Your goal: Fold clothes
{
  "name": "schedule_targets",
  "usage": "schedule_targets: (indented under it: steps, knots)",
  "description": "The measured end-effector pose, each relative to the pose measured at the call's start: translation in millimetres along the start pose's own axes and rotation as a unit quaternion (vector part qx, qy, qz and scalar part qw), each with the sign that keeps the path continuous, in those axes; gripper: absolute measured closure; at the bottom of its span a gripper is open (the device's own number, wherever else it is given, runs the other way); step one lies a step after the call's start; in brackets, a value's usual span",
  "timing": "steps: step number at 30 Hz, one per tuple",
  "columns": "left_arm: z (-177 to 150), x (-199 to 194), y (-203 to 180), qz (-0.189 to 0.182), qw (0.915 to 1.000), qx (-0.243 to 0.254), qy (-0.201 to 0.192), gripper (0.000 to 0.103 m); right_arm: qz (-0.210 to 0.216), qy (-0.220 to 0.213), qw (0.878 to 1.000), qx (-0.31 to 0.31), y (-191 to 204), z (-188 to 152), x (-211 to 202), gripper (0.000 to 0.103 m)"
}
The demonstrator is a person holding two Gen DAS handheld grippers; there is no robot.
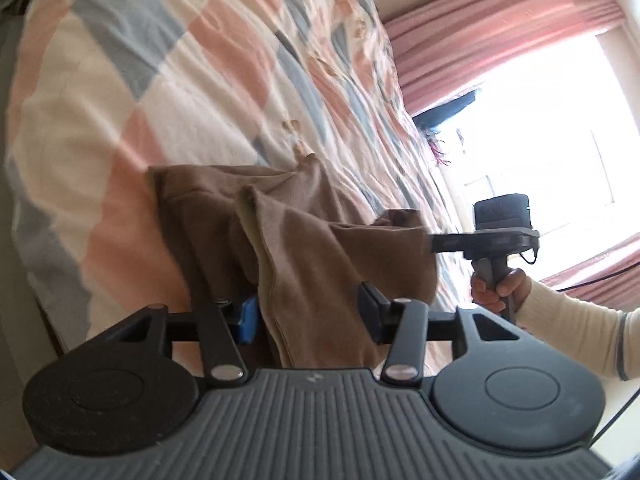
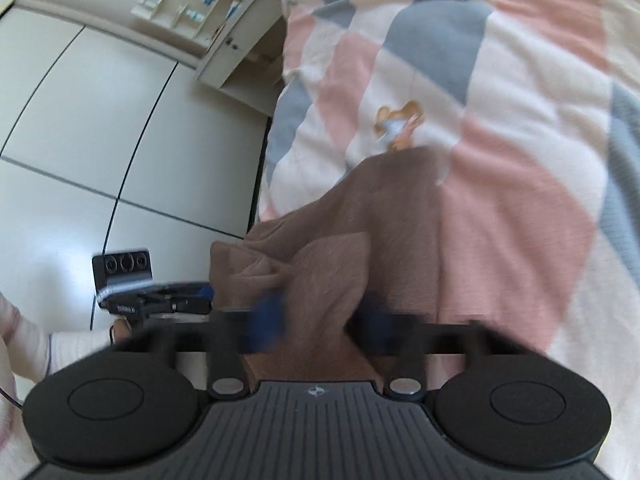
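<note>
Two tongs (image 1: 308,312) (image 2: 316,324) around brown garment (image 1: 304,232), over checked quilt (image 1: 160,80).

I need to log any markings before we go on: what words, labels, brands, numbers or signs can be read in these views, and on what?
No text can be read.
Left gripper: white print on its side, too blurred to read.
Small emblem on each gripper body, a symbol, not letters.
Shelf: items too small to read.

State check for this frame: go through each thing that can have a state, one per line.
Brown garment: partly lifted off the quilt, bunched, held by both grippers.
Left gripper: jaws apart, fabric between them.
Right gripper: blurred, fabric between its jaws.
Checked quilt: spread, wrinkled.
Pink curtain: drawn aside.
</note>
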State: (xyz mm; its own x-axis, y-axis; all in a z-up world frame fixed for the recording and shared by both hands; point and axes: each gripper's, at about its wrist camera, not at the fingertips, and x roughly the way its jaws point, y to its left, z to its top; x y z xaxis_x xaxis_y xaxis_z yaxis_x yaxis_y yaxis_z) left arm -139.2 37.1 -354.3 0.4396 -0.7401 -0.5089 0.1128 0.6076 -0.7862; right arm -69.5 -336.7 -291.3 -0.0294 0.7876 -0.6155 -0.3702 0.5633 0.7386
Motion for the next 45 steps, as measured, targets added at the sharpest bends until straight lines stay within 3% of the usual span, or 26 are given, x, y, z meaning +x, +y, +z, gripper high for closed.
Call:
schedule_targets:
  steps: [4,9,14,16,18,20,21,23,24,25,27,28,30,35,39,42,44,45]
  knots:
    - [9,-11,-6,0.01,0.9986,0.013,-0.05,0.097,0.0,-0.055,0.998,-0.012,16,4,-17,0.086]
    - [17,-19,2,0.054,0.9948,0.005,-0.087,0.097,-0.05,-0.103,0.993,0.017,9,35,-12,0.087]
    - [14,-19,8,0.083,0.9924,0.005,-0.091,0.097,-0.119,-0.095,0.987,0.045,-12,55,20,0.093]
    - [15,-18,11,0.086,0.9921,0.004,-0.091,0.097,-0.121,-0.095,0.987,0.052,-18,57,28,0.093]
    - [15,-18,15,0.088,0.9923,0.002,-0.088,0.097,-0.086,-0.093,0.988,0.083,-26,54,30,0.092]
    - [16,-16,19,0.089,0.9927,-0.007,-0.081,0.097,-0.061,-0.095,0.985,0.131,-35,49,26,0.072]
    - [15,-15,20,0.089,0.9929,-0.01,-0.078,0.097,-0.057,-0.095,0.984,0.141,-35,47,21,0.067]
    - [14,-14,21,0.09,0.993,-0.012,-0.075,0.097,-0.047,-0.098,0.985,0.137,-28,40,10,0.03]
    - [14,-14,20,0.09,0.993,-0.014,-0.075,0.097,-0.045,-0.103,0.985,0.13,-22,36,3,0.027]
    - [14,-14,21,0.089,0.993,-0.017,-0.075,0.097,-0.045,-0.108,0.985,0.125,-17,32,-2,0.028]
    - [15,-14,21,0.088,0.9931,-0.021,-0.075,0.097,-0.047,-0.096,0.987,0.117,-12,27,-3,0.049]
    - [16,-14,20,0.088,0.9931,-0.019,-0.075,0.097,-0.057,-0.085,0.989,0.107,-10,27,-1,0.088]
    - [18,-15,16,0.087,0.9931,-0.014,-0.077,0.097,-0.094,-0.076,0.99,0.068,0,29,6,0.089]
    - [28,-24,7,0.095,0.9895,0.006,-0.109,0.097,-0.116,-0.129,0.984,0.035,12,40,1,0.091]
    - [24,-6,18,0.131,0.9883,0.009,-0.078,0.096,-0.177,-0.096,0.978,0.058,-10,35,32,0.09]
    - [25,-6,20,0.155,0.9855,0.0,-0.069,0.088,-0.183,-0.108,0.973,0.089,-20,30,40,0.079]
    - [30,-16,15,0.18,0.9804,-0.008,-0.079,0.079,-0.199,-0.125,0.968,0.086,-15,29,35,0.057]
    - [33,-22,13,0.194,0.9772,-0.013,-0.085,0.081,-0.21,-0.135,0.965,0.08,-10,28,31,0.053]
